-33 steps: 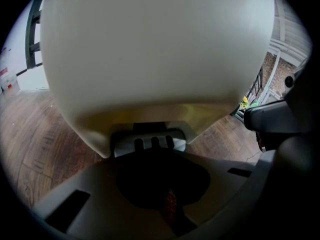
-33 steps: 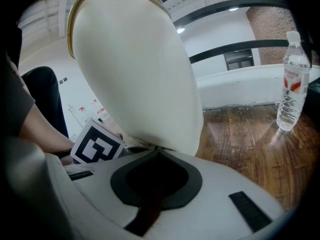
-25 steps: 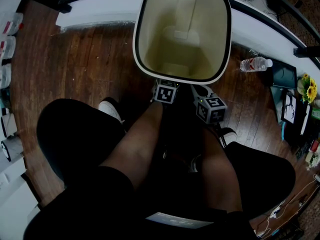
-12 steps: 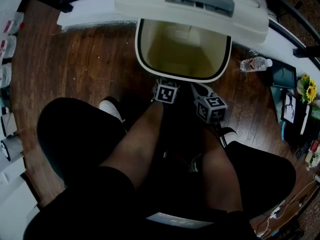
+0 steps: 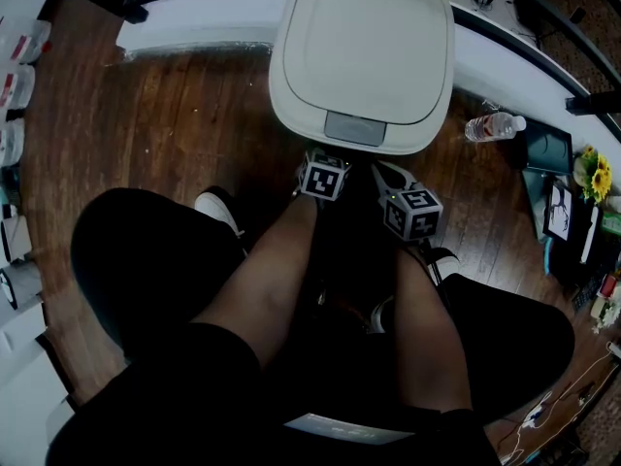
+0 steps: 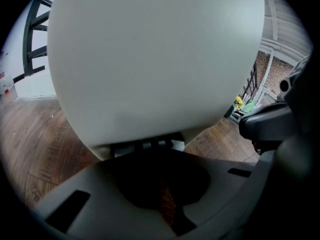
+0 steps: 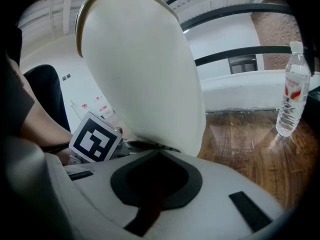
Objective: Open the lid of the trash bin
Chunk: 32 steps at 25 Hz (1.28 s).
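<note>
Lid (image 5: 361,51) lies shut on the cream trash bin (image 7: 145,74), which stands on the wooden floor (image 5: 165,124) at twelve o'clock in the head view, its grey front tab (image 5: 355,127) pointing to six o'clock toward the person's knees. Left gripper (image 6: 162,184) and right gripper (image 7: 155,181) sit side by side low at the bin's six o'clock side, each with jaws pressed together and nothing between them; whether either touches the bin cannot be told. A water bottle (image 5: 495,124) lies on the floor at three o'clock of the bin.
</note>
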Motion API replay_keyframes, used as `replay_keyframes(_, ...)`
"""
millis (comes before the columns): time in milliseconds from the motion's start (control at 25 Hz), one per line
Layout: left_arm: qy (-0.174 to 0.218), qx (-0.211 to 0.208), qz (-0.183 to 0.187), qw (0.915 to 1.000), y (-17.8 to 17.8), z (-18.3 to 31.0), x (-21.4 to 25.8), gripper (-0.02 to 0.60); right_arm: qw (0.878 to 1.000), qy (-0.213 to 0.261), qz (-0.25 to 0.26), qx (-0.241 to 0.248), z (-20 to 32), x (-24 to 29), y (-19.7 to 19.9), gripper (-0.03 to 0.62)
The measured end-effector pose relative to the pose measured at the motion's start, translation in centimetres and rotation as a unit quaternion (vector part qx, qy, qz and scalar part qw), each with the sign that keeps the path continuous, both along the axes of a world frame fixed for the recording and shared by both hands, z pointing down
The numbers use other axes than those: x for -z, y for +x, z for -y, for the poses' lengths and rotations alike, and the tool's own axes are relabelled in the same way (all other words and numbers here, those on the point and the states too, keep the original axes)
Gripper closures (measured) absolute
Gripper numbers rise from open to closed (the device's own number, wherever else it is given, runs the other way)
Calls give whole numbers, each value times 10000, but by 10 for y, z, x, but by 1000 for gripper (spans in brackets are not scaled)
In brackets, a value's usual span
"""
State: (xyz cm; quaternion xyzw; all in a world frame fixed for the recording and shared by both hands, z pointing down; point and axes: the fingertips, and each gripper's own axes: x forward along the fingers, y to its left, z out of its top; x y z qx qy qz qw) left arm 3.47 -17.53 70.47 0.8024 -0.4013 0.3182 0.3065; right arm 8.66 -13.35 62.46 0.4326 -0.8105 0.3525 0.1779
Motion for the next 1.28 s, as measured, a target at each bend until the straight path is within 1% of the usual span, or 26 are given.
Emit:
replay_keyframes(120, 137, -247, 52, 9996, -6, -7, 10, 541, 9997, 161, 161, 110, -3, 13, -8, 580)
replay_keyframes(280, 365, -143, -326, 9987, -17, -15, 38, 540, 9986, 391, 285, 198, -5, 31, -19, 580)
replay_keyframes(400, 481, -183, -562, 9971, -23, -24, 59, 541, 9976, 616, 290, 157, -8, 46, -22, 580)
replay_keyframes(560, 620, -375, -618, 9955, -39, -48, 87, 541, 9947, 979, 290, 131, -16, 77, -28, 580)
replay_keyframes(720, 977, -513, -716, 9913, -48, -66, 128, 541, 9896, 1376, 356, 236, -23, 114, -41, 580)
replay_keyframes(840, 1346, -646, -880, 9849, -43, -75, 171, 540, 9842, 1673, 510, 274, -30, 148, -48, 580)
replay_keyframes(1080, 1972, -785, -1418, 9669, -36, -91, 276, 540, 9697, 2305, 580, 565, -52, 238, -60, 580)
replay_keyframes(1160, 2187, -730, -1542, 9608, -36, -100, 311, 540, 9631, 2530, 352, 843, -61, 268, -66, 580)
replay_keyframes(1240, 2454, -764, -1578, 9534, -37, -107, 346, 540, 9524, 2783, 69, 1240, -71, 300, -75, 580)
replay_keyframes(1280, 2584, -787, -1605, 9493, -37, -110, 363, 540, 9475, 2898, 44, 1349, -76, 318, -79, 580)
